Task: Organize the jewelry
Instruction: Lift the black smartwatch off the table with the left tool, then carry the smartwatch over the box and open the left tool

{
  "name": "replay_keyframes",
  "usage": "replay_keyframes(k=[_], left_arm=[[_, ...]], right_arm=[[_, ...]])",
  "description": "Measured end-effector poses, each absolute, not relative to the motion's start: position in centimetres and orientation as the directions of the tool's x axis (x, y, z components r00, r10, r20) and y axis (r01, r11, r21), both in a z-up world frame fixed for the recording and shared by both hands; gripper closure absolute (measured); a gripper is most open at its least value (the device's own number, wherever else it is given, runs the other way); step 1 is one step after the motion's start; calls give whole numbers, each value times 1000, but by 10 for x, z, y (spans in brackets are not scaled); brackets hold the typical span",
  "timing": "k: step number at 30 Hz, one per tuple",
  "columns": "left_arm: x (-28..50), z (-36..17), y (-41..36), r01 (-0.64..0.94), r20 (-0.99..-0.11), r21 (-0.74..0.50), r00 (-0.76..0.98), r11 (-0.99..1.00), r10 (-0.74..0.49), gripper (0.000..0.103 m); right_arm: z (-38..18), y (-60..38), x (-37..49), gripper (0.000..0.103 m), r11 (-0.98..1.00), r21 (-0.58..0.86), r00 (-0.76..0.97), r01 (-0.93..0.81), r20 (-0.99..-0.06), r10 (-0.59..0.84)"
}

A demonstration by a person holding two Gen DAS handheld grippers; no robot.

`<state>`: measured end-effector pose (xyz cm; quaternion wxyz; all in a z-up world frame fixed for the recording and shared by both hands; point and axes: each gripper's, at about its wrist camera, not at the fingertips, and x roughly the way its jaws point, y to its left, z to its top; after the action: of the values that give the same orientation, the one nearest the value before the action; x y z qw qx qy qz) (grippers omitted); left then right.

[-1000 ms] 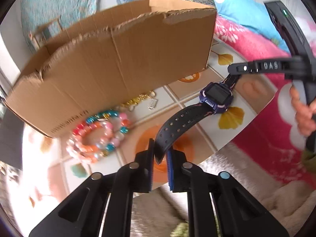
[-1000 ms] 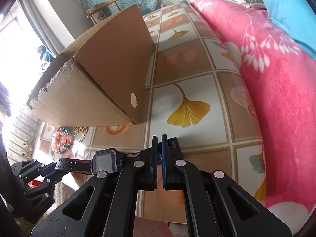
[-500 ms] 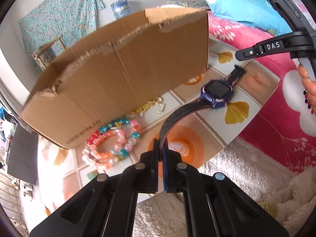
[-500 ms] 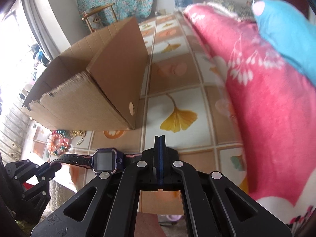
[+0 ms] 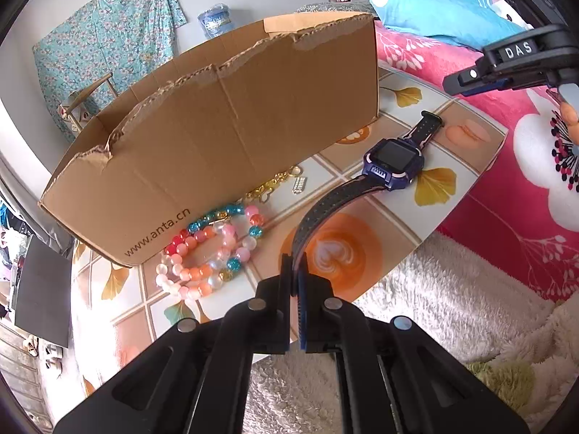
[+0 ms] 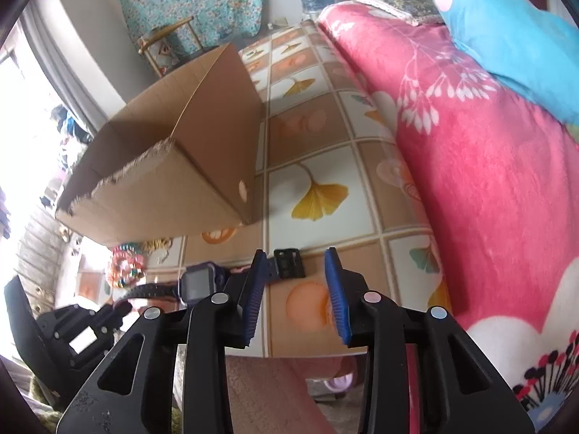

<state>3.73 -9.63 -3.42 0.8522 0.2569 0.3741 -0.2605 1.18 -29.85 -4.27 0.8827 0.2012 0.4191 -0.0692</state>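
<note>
Left gripper (image 5: 296, 278) clamped on the strap end of the purple smartwatch with black strap (image 5: 394, 162), watch body lying on the tiled table (image 5: 466, 144) ahead. Right gripper (image 6: 295, 289) has just been opening, nothing between its fingers. Torn brown cardboard box (image 5: 235, 137) beyond; interior hidden. Multicoloured bead bracelets (image 5: 210, 249) ahead-left, beside box.

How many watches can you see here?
1. The watch lies on the tiled mat beside the cardboard box; the box's inside is hidden.
</note>
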Motion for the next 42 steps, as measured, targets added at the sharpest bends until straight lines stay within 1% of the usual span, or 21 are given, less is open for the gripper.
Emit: replay_keyframes(k=[3,9,10,11,12,13,15,19,20,21,28,33,39,42], left_arm=[[38,-35,-96,636,-772,237,582,734,-254,100],[38,-39,-92,637,-773,233,580,735,-257,100],[39,-39,-92,636,-773,234,581,736,-256,100],[39,-40,-91,635,-773,233,581,736,-256,100],[39,-39,-91,636,-773,232,580,736,-257,100],[40,-39,-90,636,-773,231,579,736,-258,100],[41,-40,-89,635,-774,229,579,737,-258,100],[44,-41,-88,637,-775,220,574,739,-263,100],[45,-41,-88,637,-775,220,574,739,-264,100],[46,-41,-88,638,-774,219,574,739,-266,100],[47,-41,-88,632,-766,220,583,743,-269,100],[41,-32,-85,621,-737,239,616,746,-277,100],[30,-9,-81,593,-673,285,683,754,-283,100],[24,11,-74,574,-627,306,722,760,-293,100]], right_arm=[[-43,-283,19,69,927,278,630,252,-774,61],[-53,-271,35,68,949,200,590,244,-807,18],[-56,-272,39,69,951,187,579,246,-815,10],[-59,-272,41,74,952,178,569,249,-822,5],[-63,-272,43,81,953,171,555,252,-832,3],[-67,-272,44,85,953,164,546,256,-838,-3],[-70,-274,44,90,951,147,537,270,-843,-22],[-69,-278,43,93,942,180,551,282,-834,-6],[-69,-279,42,96,940,190,557,285,-831,-1],[-67,-280,42,102,936,210,567,282,-823,14],[-60,-285,41,103,927,232,594,295,-805,12],[-48,-280,35,103,932,234,624,276,-781,11],[-21,-272,20,103,943,216,672,252,-740,-10],[-1,-266,12,103,951,199,703,235,-711,-24]])
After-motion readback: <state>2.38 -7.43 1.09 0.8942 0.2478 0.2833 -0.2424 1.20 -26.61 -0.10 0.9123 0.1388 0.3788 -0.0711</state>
